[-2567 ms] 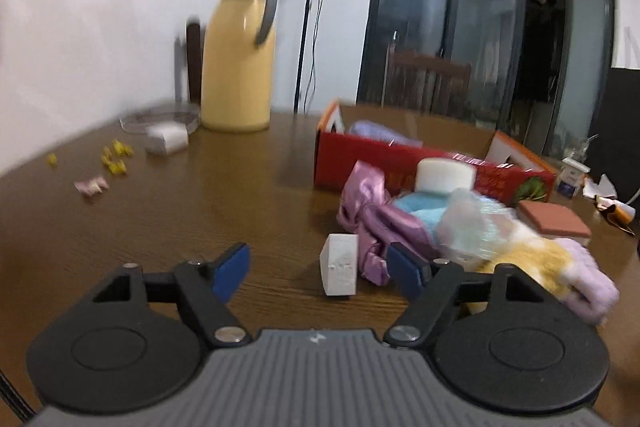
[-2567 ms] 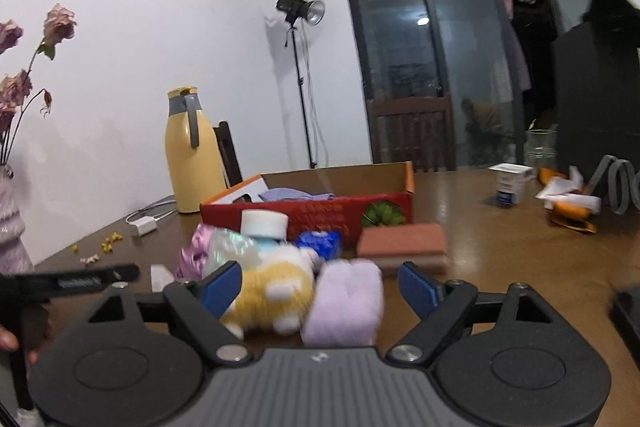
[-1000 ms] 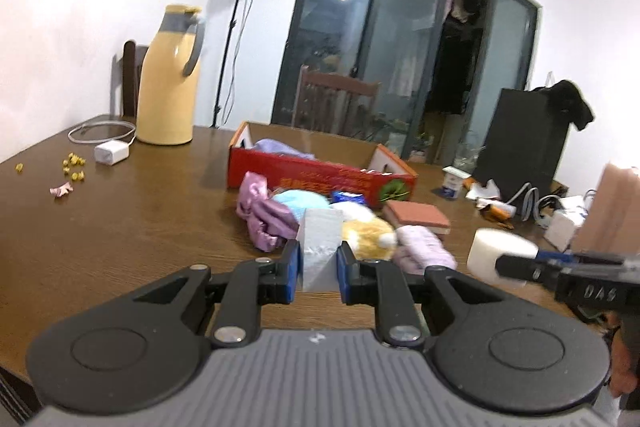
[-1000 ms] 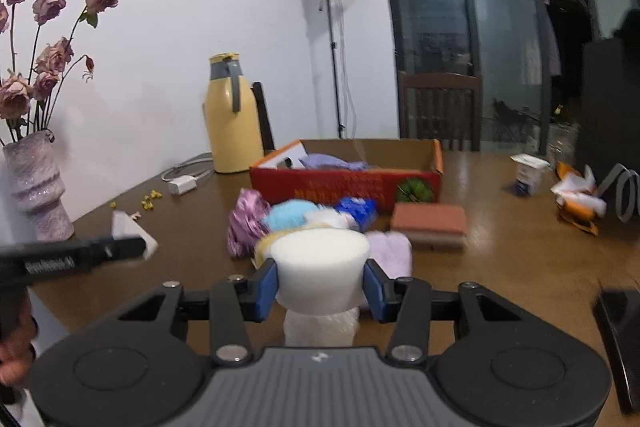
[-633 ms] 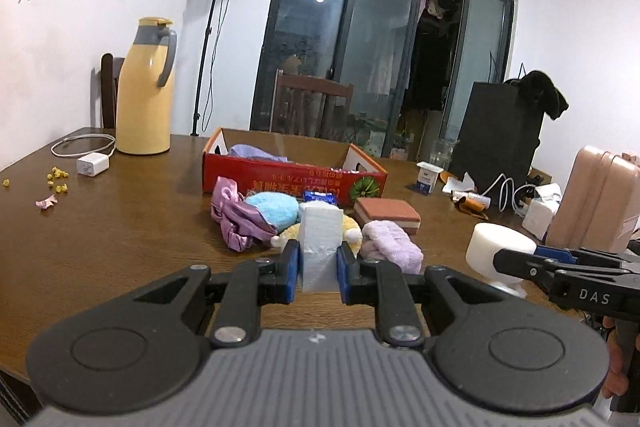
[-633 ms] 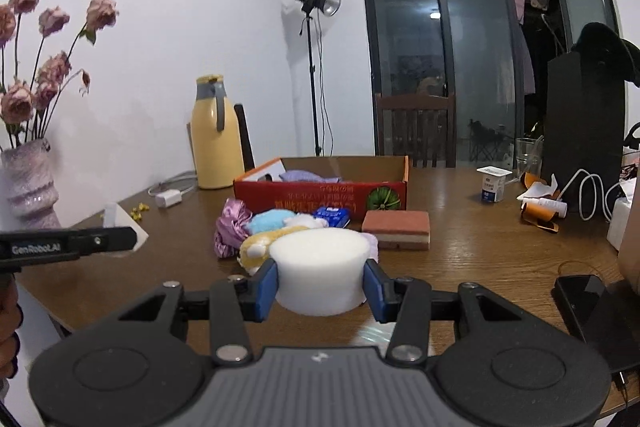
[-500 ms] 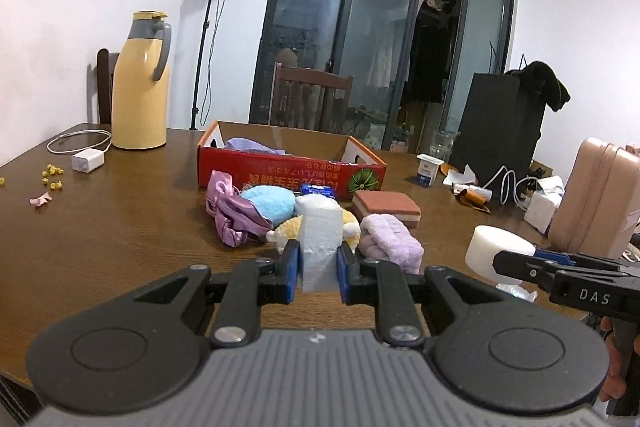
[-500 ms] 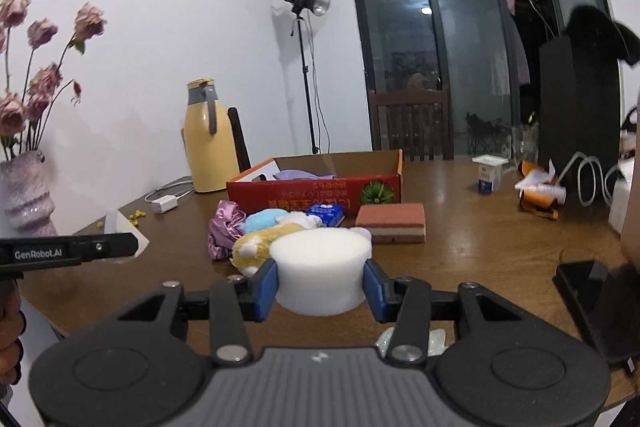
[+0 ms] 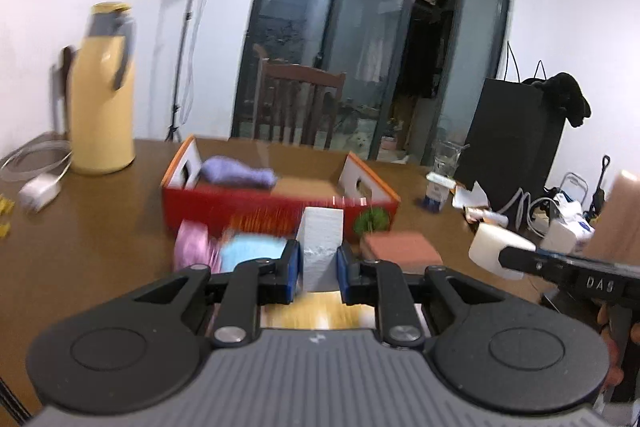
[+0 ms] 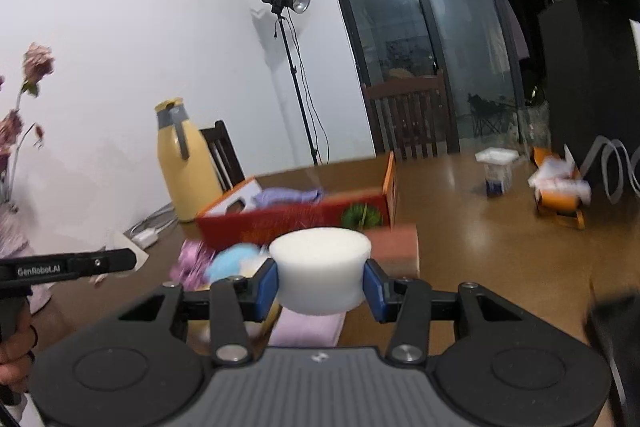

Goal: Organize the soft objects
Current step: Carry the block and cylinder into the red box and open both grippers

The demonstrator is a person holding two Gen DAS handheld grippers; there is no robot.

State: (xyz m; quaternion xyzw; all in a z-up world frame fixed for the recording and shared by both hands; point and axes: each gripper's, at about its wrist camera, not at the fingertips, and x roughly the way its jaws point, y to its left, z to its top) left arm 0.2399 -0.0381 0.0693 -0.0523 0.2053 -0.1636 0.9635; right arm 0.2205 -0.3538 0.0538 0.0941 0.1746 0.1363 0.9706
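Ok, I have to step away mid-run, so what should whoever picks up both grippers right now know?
Left gripper: shut on the white rectangular foam block.
Right gripper: shut on the white round foam cylinder.
Both are held above the brown wooden table, short of the red cardboard box.
Done: a lilac fluffy cloth lies in the box.
Left: drop both foam pieces in, then the pink, blue, yellow and lilac soft things and the brick-red sponge block in front of the box.
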